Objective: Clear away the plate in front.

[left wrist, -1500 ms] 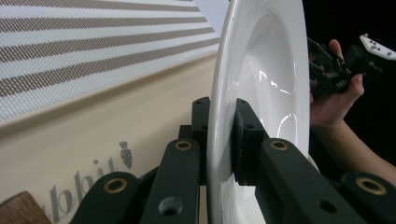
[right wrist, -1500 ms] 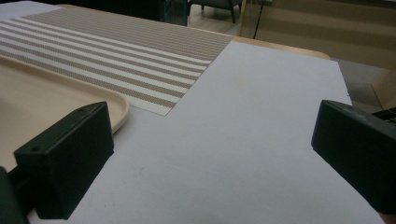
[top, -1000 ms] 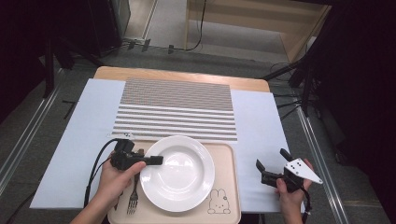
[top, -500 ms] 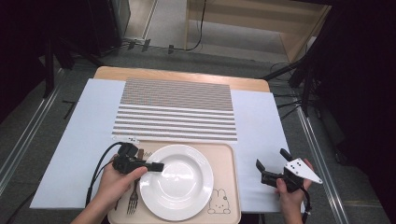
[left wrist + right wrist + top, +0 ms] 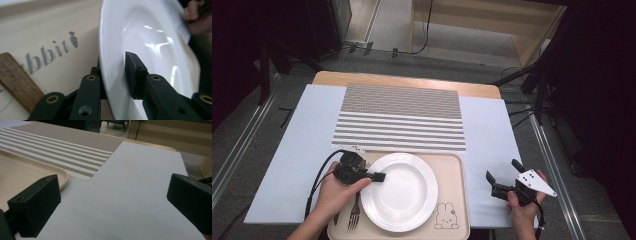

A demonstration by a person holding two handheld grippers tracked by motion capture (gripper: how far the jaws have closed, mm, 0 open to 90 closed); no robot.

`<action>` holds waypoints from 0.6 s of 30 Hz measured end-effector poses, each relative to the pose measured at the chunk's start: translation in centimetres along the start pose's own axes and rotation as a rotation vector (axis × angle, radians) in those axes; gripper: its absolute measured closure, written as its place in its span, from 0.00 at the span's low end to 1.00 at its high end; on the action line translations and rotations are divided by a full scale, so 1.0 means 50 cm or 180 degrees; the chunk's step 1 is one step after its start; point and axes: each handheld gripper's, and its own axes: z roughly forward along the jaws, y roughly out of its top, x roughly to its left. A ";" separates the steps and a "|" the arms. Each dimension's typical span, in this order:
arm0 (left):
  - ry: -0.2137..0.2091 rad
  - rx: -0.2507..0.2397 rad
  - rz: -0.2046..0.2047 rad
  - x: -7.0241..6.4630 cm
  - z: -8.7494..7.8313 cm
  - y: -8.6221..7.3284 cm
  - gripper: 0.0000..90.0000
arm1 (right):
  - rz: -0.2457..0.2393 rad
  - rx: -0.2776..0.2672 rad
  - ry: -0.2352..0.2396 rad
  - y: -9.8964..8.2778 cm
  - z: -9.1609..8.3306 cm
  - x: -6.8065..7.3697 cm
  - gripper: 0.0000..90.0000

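- My left claw [image 5: 381, 176] sits at the left rim of the white plate [image 5: 399, 191], with the rim running between its jaws: in the left gripper view one jaw lies over the inside of the plate [image 5: 150, 50] and the other is tucked under the rim.
- The jaws have just been opening a little, and in that view I see a sliver of gap between the upper pad and the rim. So I judge the pinch to be loosened rather than firm, with the rim between the pads.
- The plate rests on the beige tray [image 5: 452, 170] at the near edge of the counter [image 5: 287, 150], just left of the tray's middle. A fork [image 5: 354, 212] lies on the tray just beside the plate, under my left hand [image 5: 334, 192], and a small rabbit drawing [image 5: 443, 216] is printed on the tray's near right corner.
- In the left gripper view a wooden handle [image 5: 17, 77] lies on the tray beside the printed lettering; I cannot tell what it belongs to.
- My right claw [image 5: 501, 175] hovers well apart, over the pale sheet to the right of the tray, its jaws spread wide with nothing between them.
- Beyond the tray lies a striped mat [image 5: 402, 120], bare.
- Step in hand, as I read it: handling the plate at its rim, either settling it on the tray or about to take it off.
- The next move calls for a clear choice: either pull the left claw sideways off the rim without dragging the plate, or squeeze again before lifting, keeping clear of the fork.
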 end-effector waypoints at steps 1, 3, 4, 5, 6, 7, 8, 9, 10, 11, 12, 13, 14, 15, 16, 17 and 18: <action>0.0094 0.0018 0.0047 -0.004 0.001 0.001 0.79 | -0.0001 0.0001 0.0001 0.000 0.000 0.000 0.00; 0.0253 0.0043 0.0124 -0.008 0.002 0.002 0.77 | -0.0001 0.0001 0.0002 0.000 0.000 0.000 0.00; 0.0303 0.0059 0.0127 -0.008 0.002 0.002 0.72 | -0.0002 0.0001 0.0000 0.000 0.000 0.000 0.00; 0.0290 0.0058 0.0134 -0.006 0.001 0.002 0.71 | -0.0004 0.0001 0.0002 0.000 0.000 0.000 0.00; 0.0309 0.0058 0.0133 -0.005 0.001 0.001 0.71 | -0.0004 0.0001 0.0002 0.000 0.000 0.000 0.00; 0.0499 0.0072 0.0205 -0.008 -0.001 0.001 0.69 | -0.0004 0.0001 0.0002 0.000 0.000 0.000 0.00; 0.0679 0.0061 0.0299 -0.010 -0.004 0.002 0.61 | -0.0002 0.0002 0.0005 0.000 0.000 0.000 0.00; 0.0679 0.0061 0.0299 -0.010 -0.004 0.002 0.61 | -0.0002 0.0002 0.0005 0.000 0.000 0.000 0.00; 0.0605 -0.0016 0.0280 -0.009 -0.011 0.004 0.61 | -0.0004 0.0004 0.0002 0.000 0.000 0.000 0.00; 0.0607 -0.0122 0.0259 -0.009 -0.018 0.008 0.55 | -0.0006 0.0006 0.0006 0.000 0.000 0.000 0.00; 0.0607 -0.0122 0.0259 -0.009 -0.018 0.008 0.54 | -0.0006 0.0006 0.0006 0.000 0.000 0.000 0.00; 0.0714 -0.0151 0.0315 -0.009 -0.019 0.011 0.54 | -0.0009 0.0010 0.0007 0.000 0.000 0.001 0.00; 0.0714 -0.0151 0.0315 -0.009 -0.019 0.011 0.54 | -0.0010 0.0011 0.0007 0.000 0.000 0.001 0.00; 0.0709 -0.0147 0.0327 -0.008 -0.017 0.011 0.54 | -0.0010 0.0011 0.0007 0.000 0.000 0.001 0.00; 0.0703 -0.0129 0.0323 -0.006 -0.012 0.011 0.56 | -0.0007 0.0013 0.0003 0.000 0.001 0.001 0.00; 0.0715 -0.0108 0.0346 -0.006 -0.010 0.011 0.56 | -0.0007 0.0013 0.0003 0.000 0.001 0.001 0.00; 0.0691 -0.0121 0.0360 -0.006 -0.007 0.010 0.62 | -0.0009 0.0014 0.0001 0.000 0.001 0.001 0.00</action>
